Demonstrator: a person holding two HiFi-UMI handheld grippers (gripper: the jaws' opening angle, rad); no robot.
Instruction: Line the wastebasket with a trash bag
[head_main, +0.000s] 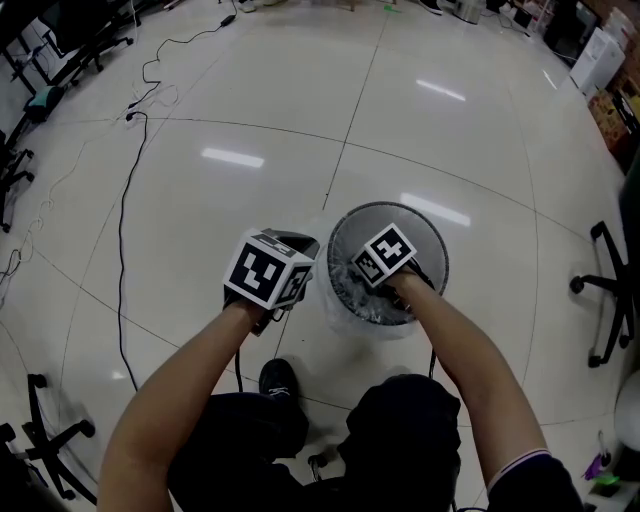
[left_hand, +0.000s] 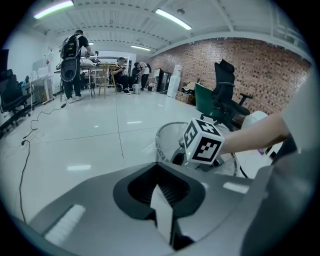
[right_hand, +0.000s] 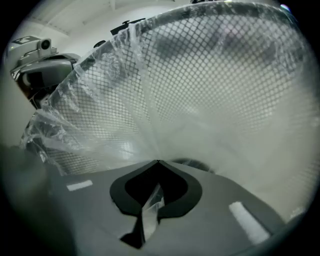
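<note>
Head view puts the wire-mesh wastebasket (head_main: 390, 207) on the floor (head_main: 250, 120) just ahead of my knees. One arm reaches down inside it and the other hangs just beside its rim on the left.

I judge the step in hand to be seating the trash bag (right_hand: 95, 125) in the basket. In the right gripper view, the right claw (right_hand: 157, 162) is clamped on a gather of clear film, which fans out from its tips against the mesh wall. The left claw (left_hand: 157, 165) has its jaws together, with nothing pinched that I can make out.

Next I'd need to let go low down, then catch the bag's mouth and fold it over the rim. The film is thin, crinkled and see-through, and it bunches over the near-left rim. I expect it to slip and snag easily on the wire.
</note>
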